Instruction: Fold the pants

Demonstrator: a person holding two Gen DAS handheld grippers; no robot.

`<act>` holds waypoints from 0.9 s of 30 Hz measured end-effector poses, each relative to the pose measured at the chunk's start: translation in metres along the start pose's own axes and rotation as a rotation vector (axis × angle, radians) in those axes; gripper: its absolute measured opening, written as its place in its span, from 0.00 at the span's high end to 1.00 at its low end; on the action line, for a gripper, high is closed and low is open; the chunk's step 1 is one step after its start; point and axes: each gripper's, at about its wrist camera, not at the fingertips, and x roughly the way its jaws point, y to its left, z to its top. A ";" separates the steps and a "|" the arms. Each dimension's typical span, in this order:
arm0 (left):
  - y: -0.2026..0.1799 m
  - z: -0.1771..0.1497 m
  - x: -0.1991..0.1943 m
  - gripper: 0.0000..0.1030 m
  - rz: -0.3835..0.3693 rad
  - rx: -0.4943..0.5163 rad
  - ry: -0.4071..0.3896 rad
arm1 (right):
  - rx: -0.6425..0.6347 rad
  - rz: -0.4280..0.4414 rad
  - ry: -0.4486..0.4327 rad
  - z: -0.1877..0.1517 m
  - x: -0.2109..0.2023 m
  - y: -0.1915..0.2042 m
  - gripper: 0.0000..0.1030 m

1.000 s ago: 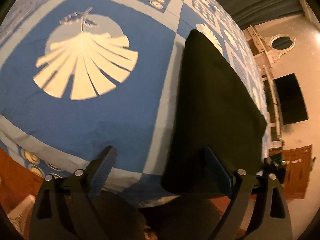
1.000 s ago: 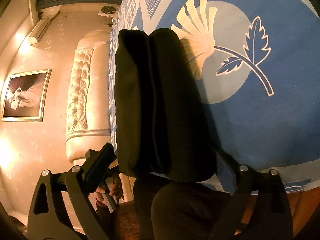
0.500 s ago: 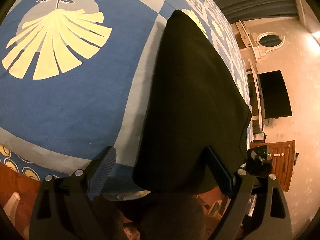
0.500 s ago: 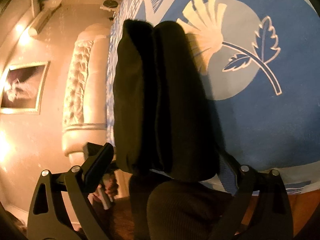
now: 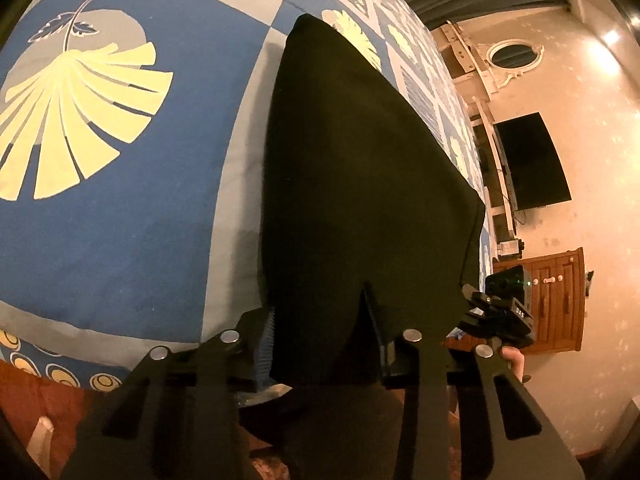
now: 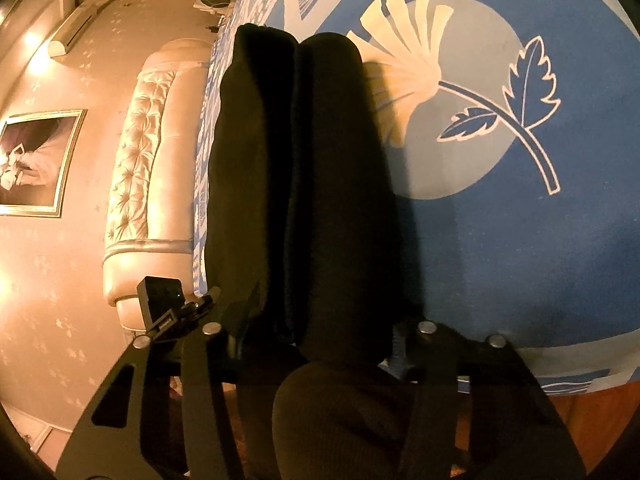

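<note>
The black pants [image 5: 360,184] lie folded lengthwise on a blue patterned bedspread [image 5: 120,216], stretching away from me. My left gripper [image 5: 320,332] is shut on the near end of the pants, with fabric bunched between its fingers. In the right wrist view the pants [image 6: 304,184] show as two dark rolls side by side. My right gripper [image 6: 316,340] is shut on their near end, and part of the fabric hangs below the jaws. The right gripper also shows in the left wrist view [image 5: 504,304].
The bed edge runs just in front of both grippers, with red-brown floor [image 5: 24,400] below. A tufted headboard [image 6: 148,168] stands left in the right wrist view. A dark TV [image 5: 532,160] and a wooden cabinet [image 5: 552,300] stand against the wall.
Both grippers have gone from open around the near end of the pants to shut on it. The pants' near edge now bunches between the fingers.
</note>
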 end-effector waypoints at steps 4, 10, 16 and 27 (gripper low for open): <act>0.001 0.000 -0.003 0.66 0.002 -0.004 -0.014 | -0.014 -0.004 -0.008 0.002 0.003 0.003 0.57; 0.005 0.007 -0.017 0.67 0.027 -0.017 -0.070 | -0.048 0.007 0.015 0.010 0.023 0.014 0.58; 0.033 0.014 -0.043 0.67 0.040 -0.070 -0.124 | -0.086 0.039 0.053 0.016 0.060 0.028 0.58; 0.060 0.013 -0.058 0.62 -0.004 -0.069 -0.133 | -0.108 0.068 0.079 0.017 0.081 0.037 0.47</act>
